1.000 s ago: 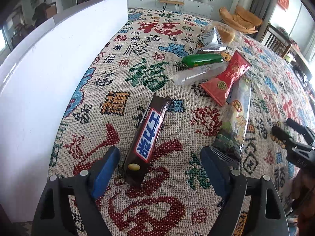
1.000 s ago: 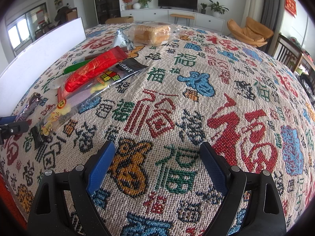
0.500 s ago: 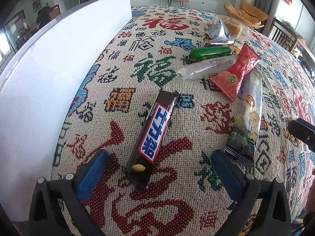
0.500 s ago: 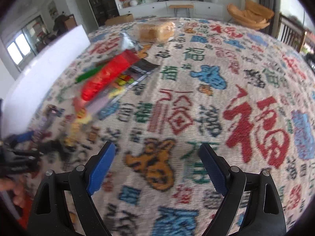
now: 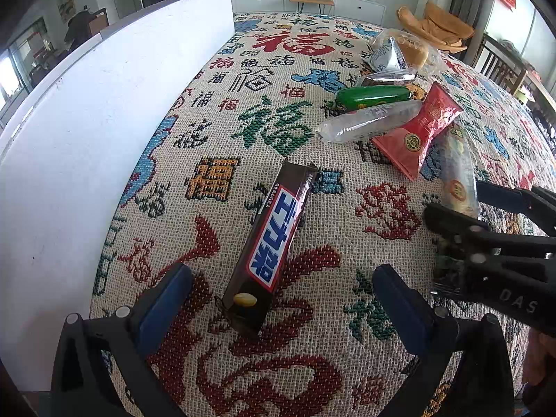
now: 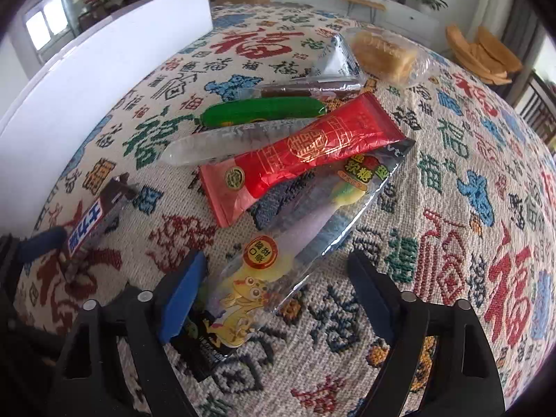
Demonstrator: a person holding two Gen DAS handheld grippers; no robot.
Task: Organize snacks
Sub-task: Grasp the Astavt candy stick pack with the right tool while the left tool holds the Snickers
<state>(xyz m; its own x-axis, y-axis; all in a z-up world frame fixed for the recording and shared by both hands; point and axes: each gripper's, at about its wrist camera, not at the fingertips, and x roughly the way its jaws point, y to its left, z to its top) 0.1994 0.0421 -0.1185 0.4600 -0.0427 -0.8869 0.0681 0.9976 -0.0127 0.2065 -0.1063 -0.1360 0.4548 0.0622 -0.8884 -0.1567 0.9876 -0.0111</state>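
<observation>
**Snack sorting barely begun**

My left gripper (image 5: 278,299) gapes wide around the glossy brown chocolate bar (image 5: 274,243), apart from the heap. My right gripper (image 6: 278,295) spreads over the crinkly gummy candy bag (image 6: 299,243), under the red foil pack (image 6: 302,149). Nothing gripped; the pile remains unsorted on woven cloth (image 6: 451,173)

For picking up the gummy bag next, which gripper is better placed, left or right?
Right. The right gripper is open with the gummy bag already lying between its fingers. The left gripper is open around the chocolate bar, apart from that bag.
</observation>
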